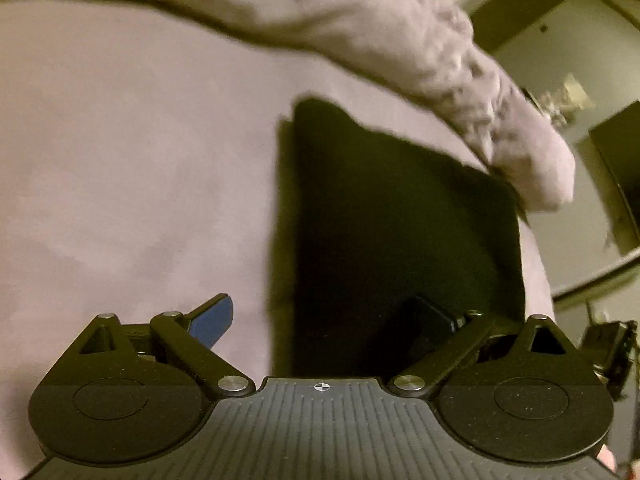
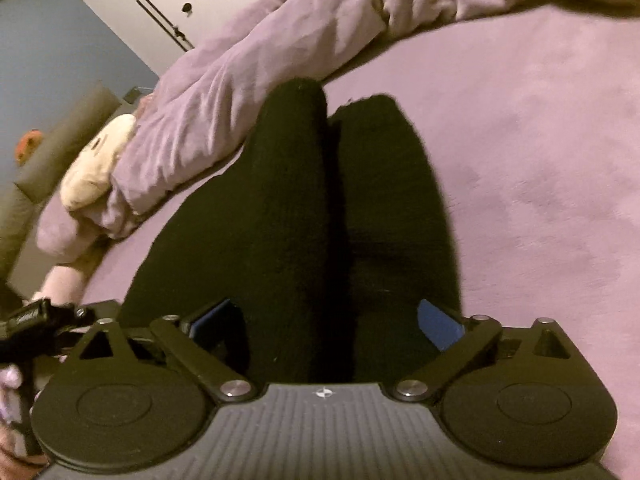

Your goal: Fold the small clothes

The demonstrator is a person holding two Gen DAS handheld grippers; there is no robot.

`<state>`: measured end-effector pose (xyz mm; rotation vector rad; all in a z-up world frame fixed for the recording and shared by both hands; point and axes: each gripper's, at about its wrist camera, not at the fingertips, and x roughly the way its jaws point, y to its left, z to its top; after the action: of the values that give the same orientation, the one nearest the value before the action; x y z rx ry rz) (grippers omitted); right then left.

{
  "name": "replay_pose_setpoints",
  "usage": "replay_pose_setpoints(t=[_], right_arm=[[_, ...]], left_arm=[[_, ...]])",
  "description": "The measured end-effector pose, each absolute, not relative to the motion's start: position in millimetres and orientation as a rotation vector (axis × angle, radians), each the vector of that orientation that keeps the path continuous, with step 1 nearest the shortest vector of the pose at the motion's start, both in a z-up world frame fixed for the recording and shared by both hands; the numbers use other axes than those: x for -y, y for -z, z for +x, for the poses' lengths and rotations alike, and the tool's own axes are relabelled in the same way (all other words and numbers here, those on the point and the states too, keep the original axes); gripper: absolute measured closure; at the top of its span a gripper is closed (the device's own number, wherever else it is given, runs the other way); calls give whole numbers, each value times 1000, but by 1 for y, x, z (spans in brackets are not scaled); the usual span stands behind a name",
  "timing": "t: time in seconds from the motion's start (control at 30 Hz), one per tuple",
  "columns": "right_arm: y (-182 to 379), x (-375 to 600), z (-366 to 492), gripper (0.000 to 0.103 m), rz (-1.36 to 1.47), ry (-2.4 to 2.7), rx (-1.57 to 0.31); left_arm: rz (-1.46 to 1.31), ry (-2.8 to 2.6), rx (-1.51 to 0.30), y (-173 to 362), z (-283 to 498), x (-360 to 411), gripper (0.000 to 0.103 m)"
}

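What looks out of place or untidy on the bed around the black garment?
Nothing spilled or damaged. The black garment lies flat on the purple bedsheet. Only the crumpled lilac duvet is bunched along the far edge, with a cream plush toy half tucked beneath it.

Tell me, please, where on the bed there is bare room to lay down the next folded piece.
Bare purple bedsheet lies right of the black garment in the right wrist view; the left wrist view shows another bare stretch on its left side. It is crowded along the far edge, where the rumpled duvet and a cream plush toy lie.
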<state>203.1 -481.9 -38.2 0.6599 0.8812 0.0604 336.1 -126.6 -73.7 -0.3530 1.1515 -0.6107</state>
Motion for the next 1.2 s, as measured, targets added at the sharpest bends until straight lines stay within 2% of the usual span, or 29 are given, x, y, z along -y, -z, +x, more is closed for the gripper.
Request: replay_pose_setpoints(t=[0.1, 0.2, 0.23, 0.27, 0.3, 0.37, 0.43, 0.7, 1.0, 1.1, 1.13, 1.2], right_arm=[[44, 481, 207, 4, 665, -78, -875], [45, 484, 207, 9, 671, -99, -864], [46, 484, 206, 18, 654, -99, -865], [46, 483, 206, 29, 643, -90, -866], [44, 482, 204, 34, 646, -84, -859], [36, 483, 201, 65, 655, -84, -842], [27, 480, 197, 69, 697, -105, -817], [-8, 445, 205, 74, 673, -133, -762], [-38, 406, 223, 80, 750, -231, -651], [-40, 403, 220, 69, 606, -19, -686], [-43, 399, 217, 61, 501, 78, -709], [-51, 387, 206, 60, 363, 158, -711]], left_arm=[[-473, 661, -1225, 93, 345, 137, 4], [-547, 690, -1257, 109, 343, 147, 14], [-531, 685, -1237, 107, 341, 150, 15], [-511, 687, -1209, 102, 338, 152, 21], [-499, 700, -1185, 97, 336, 153, 27], [-479, 710, -1161, 86, 334, 153, 32], [-460, 705, -1151, 79, 333, 154, 35], [-425, 721, -1092, 42, 323, 146, 44], [-381, 601, -1029, 17, 325, 96, 44], [-249, 505, -1030, 20, 313, 87, 44], [-211, 509, -987, 17, 301, 84, 42], [-189, 501, -928, 11, 281, 79, 29]])
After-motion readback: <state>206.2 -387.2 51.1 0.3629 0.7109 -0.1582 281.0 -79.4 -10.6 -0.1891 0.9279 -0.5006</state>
